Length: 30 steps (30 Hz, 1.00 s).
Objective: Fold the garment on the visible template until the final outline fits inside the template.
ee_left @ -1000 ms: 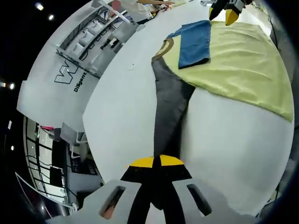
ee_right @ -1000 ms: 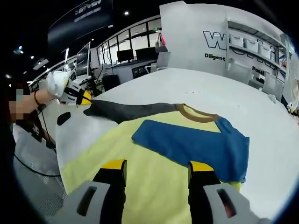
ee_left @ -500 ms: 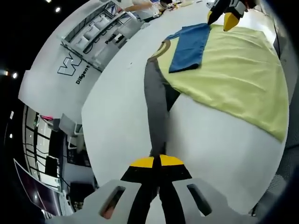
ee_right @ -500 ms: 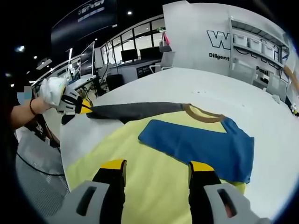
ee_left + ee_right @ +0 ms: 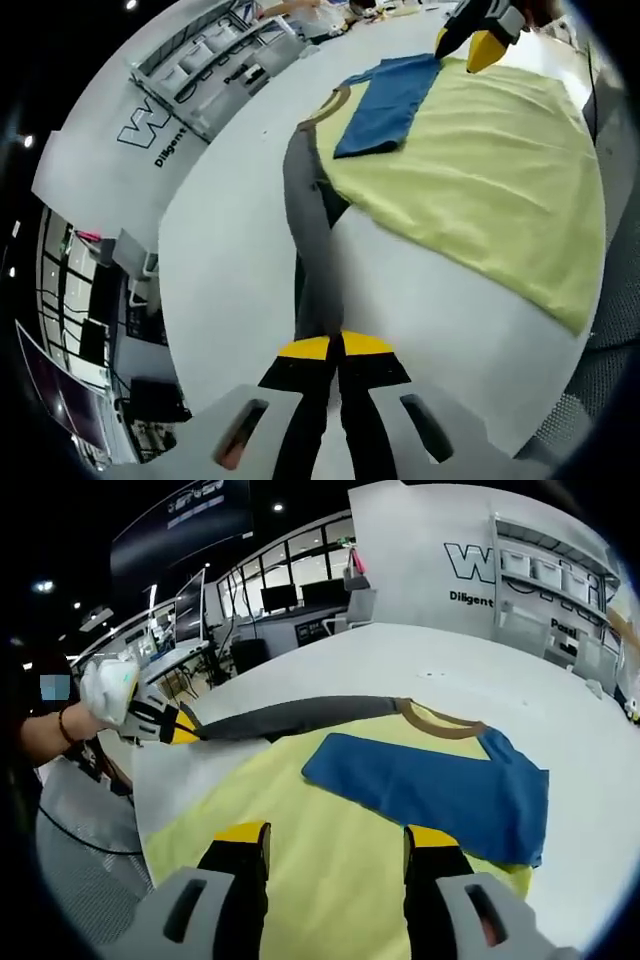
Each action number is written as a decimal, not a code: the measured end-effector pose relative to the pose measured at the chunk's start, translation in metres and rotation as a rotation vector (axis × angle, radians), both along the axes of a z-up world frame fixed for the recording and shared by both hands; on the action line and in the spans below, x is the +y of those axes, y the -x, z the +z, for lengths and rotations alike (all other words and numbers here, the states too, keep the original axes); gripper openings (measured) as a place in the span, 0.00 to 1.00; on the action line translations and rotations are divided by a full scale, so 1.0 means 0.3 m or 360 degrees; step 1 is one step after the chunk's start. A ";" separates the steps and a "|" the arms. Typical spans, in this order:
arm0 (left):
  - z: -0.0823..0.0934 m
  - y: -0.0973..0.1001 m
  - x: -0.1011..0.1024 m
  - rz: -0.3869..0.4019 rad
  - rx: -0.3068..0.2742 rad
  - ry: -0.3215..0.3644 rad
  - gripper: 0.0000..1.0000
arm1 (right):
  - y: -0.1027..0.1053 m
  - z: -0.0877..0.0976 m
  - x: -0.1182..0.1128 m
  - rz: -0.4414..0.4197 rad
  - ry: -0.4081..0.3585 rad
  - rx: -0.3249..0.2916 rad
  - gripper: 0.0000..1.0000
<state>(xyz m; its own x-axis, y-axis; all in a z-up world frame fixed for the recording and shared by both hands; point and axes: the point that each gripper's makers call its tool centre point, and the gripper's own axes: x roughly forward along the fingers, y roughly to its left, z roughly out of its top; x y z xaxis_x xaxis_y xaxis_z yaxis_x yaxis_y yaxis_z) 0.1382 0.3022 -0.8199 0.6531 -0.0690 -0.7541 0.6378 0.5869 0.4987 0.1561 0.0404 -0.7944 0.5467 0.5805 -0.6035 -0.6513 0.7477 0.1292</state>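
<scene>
A yellow garment (image 5: 480, 170) lies flat on the white table (image 5: 230, 260), its brown collar (image 5: 436, 720) at the far side. Its blue sleeve (image 5: 430, 785) is folded over the yellow body, and shows too as the blue sleeve (image 5: 385, 105) in the left gripper view. The dark grey sleeve (image 5: 305, 230) is stretched out straight, and my left gripper (image 5: 335, 347) is shut on its cuff end. In the right gripper view that left gripper (image 5: 168, 725) sits in a gloved hand at the table corner, with the grey sleeve (image 5: 290, 716) taut. My right gripper (image 5: 337, 836) hovers open over the yellow body; the right gripper (image 5: 478, 35) sits beside the blue sleeve.
The table's edge (image 5: 150, 810) runs close behind the left gripper, with a mesh chair (image 5: 605, 350) past it. A white wall with lettering (image 5: 500, 565) and shelves stands beyond the table's far side. Desks with monitors (image 5: 270, 600) stand further back.
My left gripper has drawn the grey sleeve further outward, so it lies straighter and longer. The right gripper has stayed open over the yellow body.
</scene>
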 end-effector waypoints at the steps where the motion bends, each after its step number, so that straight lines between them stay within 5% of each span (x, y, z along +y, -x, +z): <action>1: -0.008 0.003 -0.005 0.0001 0.0011 0.0005 0.03 | 0.000 0.000 0.000 -0.0001 -0.0001 0.0001 0.51; 20: -0.091 0.041 -0.053 0.0023 0.0184 0.0093 0.03 | 0.004 -0.003 -0.003 -0.0005 -0.0012 0.0012 0.51; 30: -0.051 0.066 -0.077 0.0039 0.0320 0.0379 0.11 | 0.008 -0.002 0.008 -0.0009 -0.0034 0.0022 0.51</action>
